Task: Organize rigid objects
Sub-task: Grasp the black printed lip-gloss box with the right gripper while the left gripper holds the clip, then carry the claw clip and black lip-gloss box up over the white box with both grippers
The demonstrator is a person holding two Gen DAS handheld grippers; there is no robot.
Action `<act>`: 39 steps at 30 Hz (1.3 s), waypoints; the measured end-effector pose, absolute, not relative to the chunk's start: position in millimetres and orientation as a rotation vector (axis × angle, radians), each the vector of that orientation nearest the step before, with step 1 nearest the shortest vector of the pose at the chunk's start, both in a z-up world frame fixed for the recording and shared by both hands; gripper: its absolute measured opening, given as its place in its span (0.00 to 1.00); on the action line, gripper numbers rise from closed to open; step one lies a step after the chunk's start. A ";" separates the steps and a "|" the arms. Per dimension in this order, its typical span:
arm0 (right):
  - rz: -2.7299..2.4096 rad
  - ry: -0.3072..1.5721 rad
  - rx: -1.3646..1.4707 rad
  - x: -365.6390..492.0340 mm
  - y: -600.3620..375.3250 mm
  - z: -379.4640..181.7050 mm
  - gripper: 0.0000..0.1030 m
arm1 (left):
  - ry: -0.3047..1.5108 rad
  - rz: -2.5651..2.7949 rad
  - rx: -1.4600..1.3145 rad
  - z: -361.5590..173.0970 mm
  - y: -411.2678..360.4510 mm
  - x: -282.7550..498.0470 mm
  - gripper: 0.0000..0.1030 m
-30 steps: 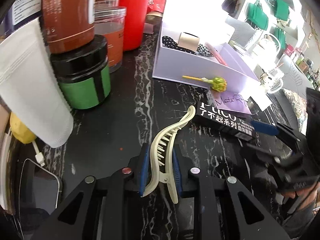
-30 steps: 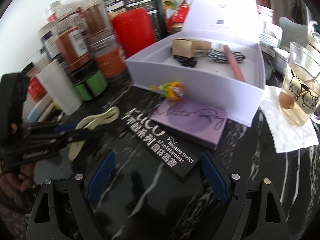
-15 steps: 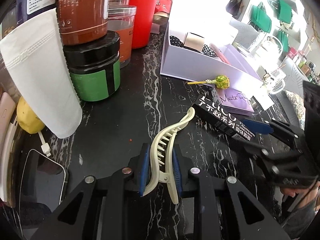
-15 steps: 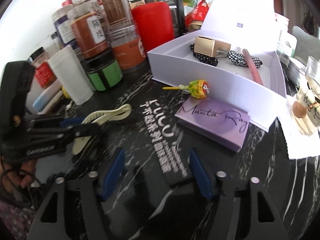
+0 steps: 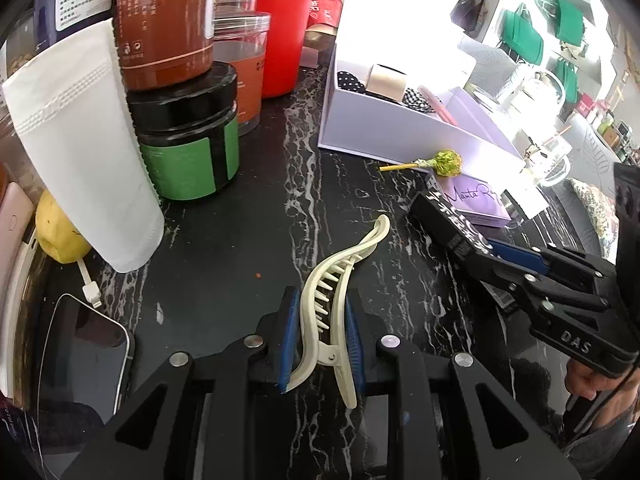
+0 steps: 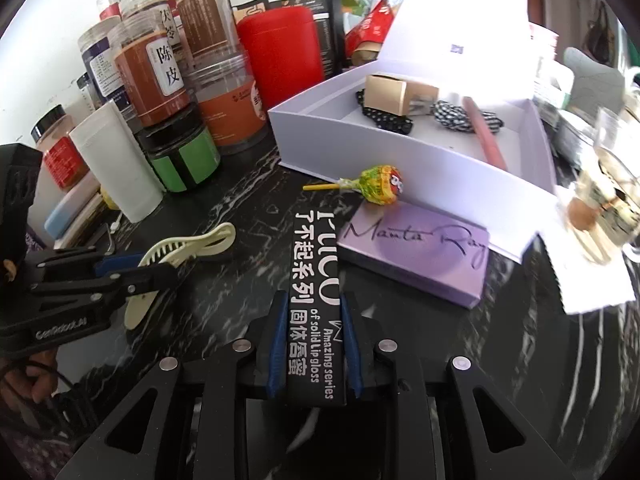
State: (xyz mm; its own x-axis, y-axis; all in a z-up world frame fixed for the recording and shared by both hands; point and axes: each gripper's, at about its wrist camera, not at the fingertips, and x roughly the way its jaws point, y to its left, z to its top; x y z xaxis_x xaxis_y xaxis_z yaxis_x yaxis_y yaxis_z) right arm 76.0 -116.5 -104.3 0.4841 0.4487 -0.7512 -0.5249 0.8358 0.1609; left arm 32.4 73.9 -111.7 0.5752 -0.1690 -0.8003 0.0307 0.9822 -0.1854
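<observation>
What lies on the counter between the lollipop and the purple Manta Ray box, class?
Nothing lies between them. In the right wrist view the lollipop head rests right at the edge of the purple Manta Ray box, with no other object separating them.

left tongs [image 5: 320, 336]: clamped | right tongs [image 6: 314, 344]: apparently clamped

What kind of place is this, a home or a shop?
Probably a home, perhaps a kitchen or dining counter, though I cannot be sure. The black marble counter is crowded with food jars and a glass mug. Green bags hang in the bright room behind.
</observation>
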 end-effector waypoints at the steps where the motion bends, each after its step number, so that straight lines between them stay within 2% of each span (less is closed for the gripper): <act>1: 0.592 0.881 -0.089 71.2 -119.7 -102.7 0.25 | 0.952 -0.122 -0.159 -111.3 72.6 32.2 0.22; 20: 0.476 0.910 -0.063 15.2 -154.5 -107.3 0.25 | 0.978 -0.228 -0.113 -110.6 36.7 18.8 0.22; 22: 0.477 0.913 -0.070 15.4 -153.0 -108.3 0.28 | 0.979 -0.230 -0.115 -111.4 37.2 18.6 0.22; 24: 0.480 0.910 -0.076 15.2 -152.6 -108.7 0.35 | 0.979 -0.229 -0.110 -111.3 37.3 19.1 0.22; 27: 0.477 0.910 -0.086 15.9 -149.0 -108.4 0.41 | 0.975 -0.226 -0.102 -111.3 36.9 19.8 0.22; 39: 0.432 0.894 -0.118 15.1 -143.4 -109.6 0.41 | 0.959 -0.207 -0.051 -112.1 33.4 19.5 0.22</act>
State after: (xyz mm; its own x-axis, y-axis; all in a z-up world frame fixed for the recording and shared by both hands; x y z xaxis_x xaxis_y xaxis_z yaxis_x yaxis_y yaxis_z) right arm 15.1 -143.4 -109.6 0.5464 0.3149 -0.7760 -0.4122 0.9077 0.0781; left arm 19.5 33.4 -112.1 0.5563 -0.1980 -0.8071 0.1533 0.9790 -0.1345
